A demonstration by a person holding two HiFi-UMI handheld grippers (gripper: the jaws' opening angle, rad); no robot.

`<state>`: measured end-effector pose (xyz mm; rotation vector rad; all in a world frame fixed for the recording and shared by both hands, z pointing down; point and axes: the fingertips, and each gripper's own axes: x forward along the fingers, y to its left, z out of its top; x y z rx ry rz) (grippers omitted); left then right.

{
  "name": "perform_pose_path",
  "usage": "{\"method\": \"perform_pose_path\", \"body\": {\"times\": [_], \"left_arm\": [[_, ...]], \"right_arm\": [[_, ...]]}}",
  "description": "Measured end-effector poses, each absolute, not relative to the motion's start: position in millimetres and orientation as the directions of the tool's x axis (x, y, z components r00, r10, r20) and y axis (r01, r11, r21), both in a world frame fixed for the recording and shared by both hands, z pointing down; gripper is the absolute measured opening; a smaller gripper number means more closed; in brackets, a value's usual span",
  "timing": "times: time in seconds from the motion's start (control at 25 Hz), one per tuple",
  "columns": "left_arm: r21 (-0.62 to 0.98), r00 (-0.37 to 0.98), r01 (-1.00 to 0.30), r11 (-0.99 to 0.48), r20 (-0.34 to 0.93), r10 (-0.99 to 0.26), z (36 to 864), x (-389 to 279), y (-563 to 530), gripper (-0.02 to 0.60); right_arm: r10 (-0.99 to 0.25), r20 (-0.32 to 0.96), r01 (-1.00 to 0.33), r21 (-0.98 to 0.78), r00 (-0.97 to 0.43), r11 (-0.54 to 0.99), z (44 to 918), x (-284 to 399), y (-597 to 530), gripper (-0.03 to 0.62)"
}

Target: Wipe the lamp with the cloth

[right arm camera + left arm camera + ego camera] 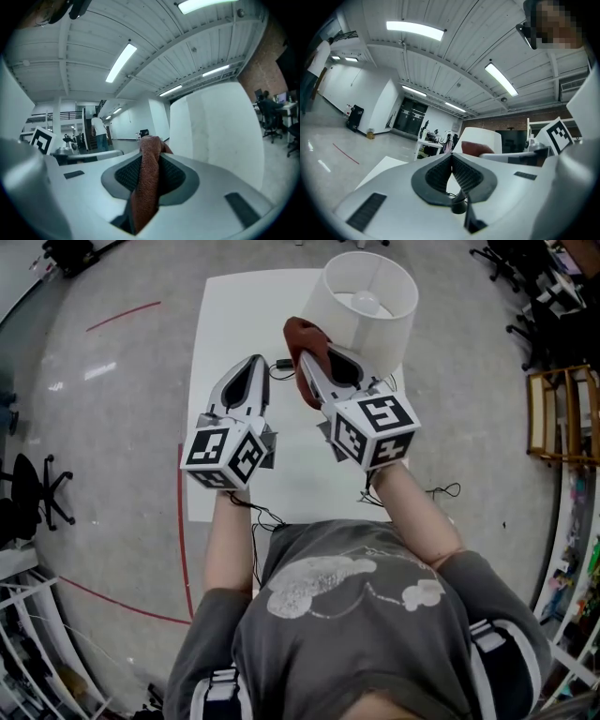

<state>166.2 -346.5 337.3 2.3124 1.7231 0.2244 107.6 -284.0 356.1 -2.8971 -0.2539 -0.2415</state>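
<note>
A white lamp [370, 306] with a drum shade stands at the far right of the white table [234, 315]; its bulb shows inside the shade. My right gripper [302, 345] is shut on a rust-red cloth [302, 334], which bunches out past the jaw tips just left of the shade. In the right gripper view the cloth [149, 178] hangs pinched between the jaws, and the lamp shade [220, 131] fills the right side, close by. My left gripper [253, 367] is shut and holds nothing, raised over the table left of the right one; its own view shows the lamp [480, 140] beyond its jaws.
A black cable [281, 365] lies on the table by the lamp's base. Grey floor with red tape lines surrounds the table. Office chairs [511, 268] and a wooden rack [561, 413] stand to the right.
</note>
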Motion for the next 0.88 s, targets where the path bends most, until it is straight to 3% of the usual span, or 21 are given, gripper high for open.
{"method": "perform_pose_path", "body": {"times": [0.32, 0.88], "left_arm": [[0.333, 0.407, 0.853, -0.402, 0.056, 0.912, 376, 160, -363, 0.008], [0.339, 0.603, 0.696, -0.633, 0.204, 0.771, 431, 62, -383, 0.008]], "right_arm": [[0.025, 0.317, 0.099, -0.220, 0.948, -0.971, 420, 91, -302, 0.086], [-0.294, 0.325, -0.202, -0.287, 0.899, -0.936, 455, 19, -303, 0.086]]}}
